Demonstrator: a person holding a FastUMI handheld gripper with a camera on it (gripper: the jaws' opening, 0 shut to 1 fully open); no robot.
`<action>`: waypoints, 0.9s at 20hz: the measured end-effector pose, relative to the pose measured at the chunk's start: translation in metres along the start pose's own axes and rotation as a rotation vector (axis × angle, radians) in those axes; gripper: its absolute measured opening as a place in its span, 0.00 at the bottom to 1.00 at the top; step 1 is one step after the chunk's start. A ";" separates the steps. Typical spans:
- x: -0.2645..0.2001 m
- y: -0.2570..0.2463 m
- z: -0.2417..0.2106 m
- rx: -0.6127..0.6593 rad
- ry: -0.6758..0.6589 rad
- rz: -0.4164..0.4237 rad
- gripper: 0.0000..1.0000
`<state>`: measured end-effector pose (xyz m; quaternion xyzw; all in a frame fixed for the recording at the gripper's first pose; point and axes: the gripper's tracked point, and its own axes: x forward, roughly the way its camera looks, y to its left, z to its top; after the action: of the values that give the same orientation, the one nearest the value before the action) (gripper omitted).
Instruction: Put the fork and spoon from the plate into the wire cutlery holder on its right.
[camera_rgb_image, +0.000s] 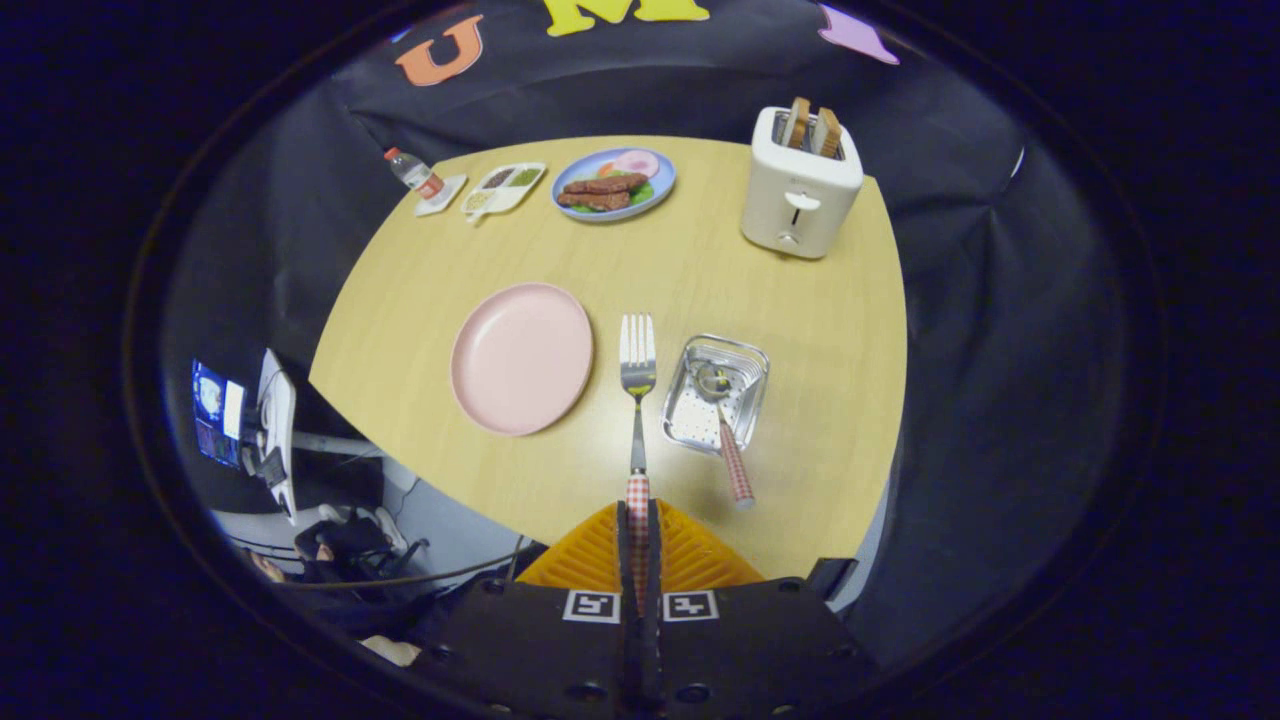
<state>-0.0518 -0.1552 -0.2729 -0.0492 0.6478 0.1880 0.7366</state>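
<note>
The claw (638, 530) was clamped on the checked handle of the fork (637, 365), held above the surface (700, 260) between the pink plate (521, 358) and the wire cutlery holder (716, 392), where the spoon (726, 430) already rested. Stiff, light and probably slick, the fork looked best gripped by that handle.

The gripper (638, 530) is closed on the checked handle of the fork (637, 370), whose tines point away over the wooden table (700, 280), between the empty pink plate (521, 357) and the metal cutlery holder (716, 392). The spoon (728, 440) already leans in the holder, its checked handle sticking out toward the gripper. Farther off stand a toaster (798, 190) with bread, a blue plate of food (613, 184), a divided dish (503, 187) and a small bottle (414, 172).
</note>
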 end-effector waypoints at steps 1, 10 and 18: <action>-0.002 -0.012 -0.002 -0.020 0.028 -0.011 0.01; 0.007 -0.021 0.003 0.106 0.228 0.000 0.01; 0.023 -0.009 0.017 0.277 0.459 -0.034 0.01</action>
<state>-0.0307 -0.1530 -0.2942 -0.0001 0.8167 0.0692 0.5730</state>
